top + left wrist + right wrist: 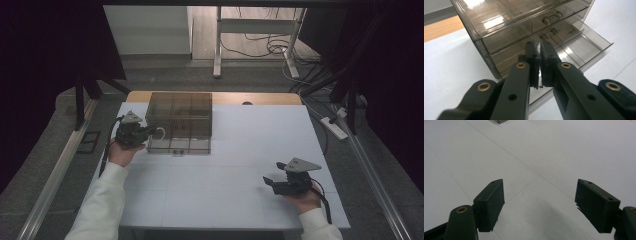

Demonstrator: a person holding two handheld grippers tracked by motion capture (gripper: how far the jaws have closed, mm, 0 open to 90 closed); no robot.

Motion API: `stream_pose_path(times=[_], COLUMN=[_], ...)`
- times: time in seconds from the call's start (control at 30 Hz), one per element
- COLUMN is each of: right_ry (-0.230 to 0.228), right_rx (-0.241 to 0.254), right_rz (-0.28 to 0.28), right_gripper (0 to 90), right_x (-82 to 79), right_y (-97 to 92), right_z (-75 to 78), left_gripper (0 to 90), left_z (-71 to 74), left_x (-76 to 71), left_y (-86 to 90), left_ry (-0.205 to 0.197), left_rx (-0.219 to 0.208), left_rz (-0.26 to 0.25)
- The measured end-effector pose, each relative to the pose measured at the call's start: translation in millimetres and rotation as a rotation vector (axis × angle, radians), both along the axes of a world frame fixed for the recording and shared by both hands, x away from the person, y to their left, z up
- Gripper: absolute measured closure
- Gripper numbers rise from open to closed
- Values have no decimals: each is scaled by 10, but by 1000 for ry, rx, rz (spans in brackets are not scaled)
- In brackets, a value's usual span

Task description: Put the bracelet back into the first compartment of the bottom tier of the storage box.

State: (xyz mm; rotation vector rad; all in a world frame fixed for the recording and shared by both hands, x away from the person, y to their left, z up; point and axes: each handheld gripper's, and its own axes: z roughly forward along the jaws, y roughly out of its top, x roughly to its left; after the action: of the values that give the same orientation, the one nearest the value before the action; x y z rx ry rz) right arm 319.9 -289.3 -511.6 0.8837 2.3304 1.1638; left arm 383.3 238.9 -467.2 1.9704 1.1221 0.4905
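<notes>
Close to the person, near the front right of the white table (225, 175), the right gripper (274, 181) sits in the person's right hand (302, 200). Its two black jaws stand wide apart. In the right gripper view, the right gripper (540, 202) has nothing between its jaws, just bare white table (549, 157) under them. It holds nothing and touches nothing that can be seen. Farther up the table, on the left side, the left hand (122, 152) holds the left gripper (150, 131). This one points at the smoky see-through drawer box (180, 121), which stands near the back of the table, a bit left of the middle. In the left gripper view, the left gripper (539, 47) has its jaws squeezed nearly all the way together, with only a thin crack between them. The tips are right at the front of the drawer box (506, 27), just below a small knob (547, 33) on one of the drawers. It is hard to tell if the tips pinch anything or only touch the front. The bottom drawer (584, 45) is pulled out a little, so it sticks out past the others. Another small knob (552, 18) sits on the drawer higher up. Behind the table, the floor (200, 75) is grey, and cables (270, 45) lie on it.
</notes>
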Motion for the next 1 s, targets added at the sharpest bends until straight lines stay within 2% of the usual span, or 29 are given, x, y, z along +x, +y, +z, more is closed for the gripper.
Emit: stream_pose_path(times=[0.27, 0.5, 0.73, 0.77, 0.8, 0.83, 0.87, 1.0], right_ry=[2, 2, 2, 2, 1, 1, 2, 1], right_rx=[1, 1, 0, -1, 0, 1, 1, 0], right_rz=[1, 2, 1, 2, 0, 0, 1, 0], right_gripper=[234, 233, 233, 233, 233, 233, 233, 233], right_x=[1, 1, 1, 1, 0, 0, 0, 0], right_y=[0, 1, 2, 1, 1, -1, -3, 0], right_z=[-1, -3, -4, -3, -2, -1, 0, -2], left_gripper=[856, 856, 847, 837, 777, 663, 600, 544], left_z=[-51, -66, -85, -90, -93, -90, -88, -68], left_x=[35, 42, 46, 42, 39, 40, 39, 24], left_y=[-61, -71, -95, -91, -84, -78, -71, -45], left_ry=[8, 12, 5, -3, -6, -5, -6, -11], left_rx=[19, 15, 38, 31, 16, 13, 15, -4], left_rz=[-4, -5, 9, 11, 10, 18, 23, 19])
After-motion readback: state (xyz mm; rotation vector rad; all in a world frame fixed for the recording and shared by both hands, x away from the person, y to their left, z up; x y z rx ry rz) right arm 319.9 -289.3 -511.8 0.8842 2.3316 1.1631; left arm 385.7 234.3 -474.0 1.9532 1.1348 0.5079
